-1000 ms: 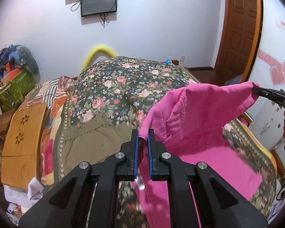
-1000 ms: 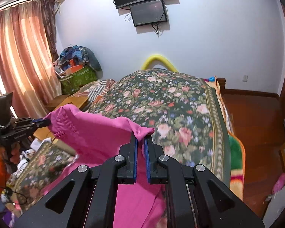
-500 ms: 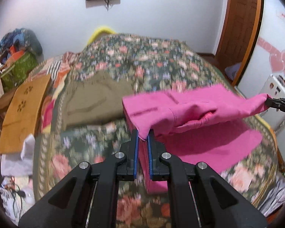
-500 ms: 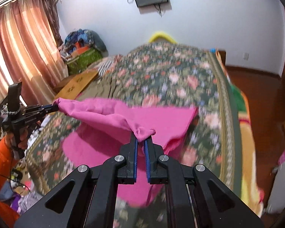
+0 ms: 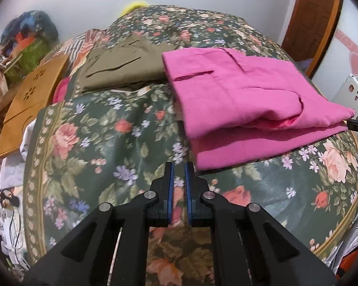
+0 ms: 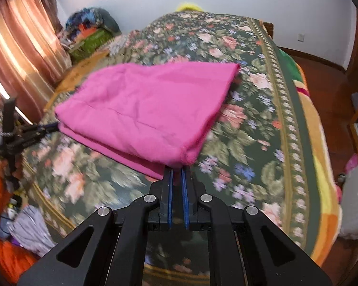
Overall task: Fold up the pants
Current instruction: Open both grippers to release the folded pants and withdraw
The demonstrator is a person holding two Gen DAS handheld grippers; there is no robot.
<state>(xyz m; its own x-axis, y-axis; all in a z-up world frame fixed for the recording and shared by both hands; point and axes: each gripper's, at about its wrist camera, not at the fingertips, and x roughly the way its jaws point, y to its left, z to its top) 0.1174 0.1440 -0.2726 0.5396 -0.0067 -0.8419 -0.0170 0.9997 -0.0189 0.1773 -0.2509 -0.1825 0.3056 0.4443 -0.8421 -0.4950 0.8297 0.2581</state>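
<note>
Both grippers, left gripper (image 5: pixel 179 166) and right gripper (image 6: pixel 176 170), were closed with nothing visibly pinched. The pink pants (image 5: pixel 245 100) lay folded over on the floral bedspread (image 5: pixel 107 138), just ahead of the fingertips. The fold looked laid; smoothing or another fold probably came next.

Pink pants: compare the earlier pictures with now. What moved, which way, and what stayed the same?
The pink pants, earlier held up in the air by both grippers, came down folded over onto the floral bedspread. The left gripper now shows no cloth between its jaws, while the right gripper still seems to pinch a corner. The olive pants stayed put.
</note>
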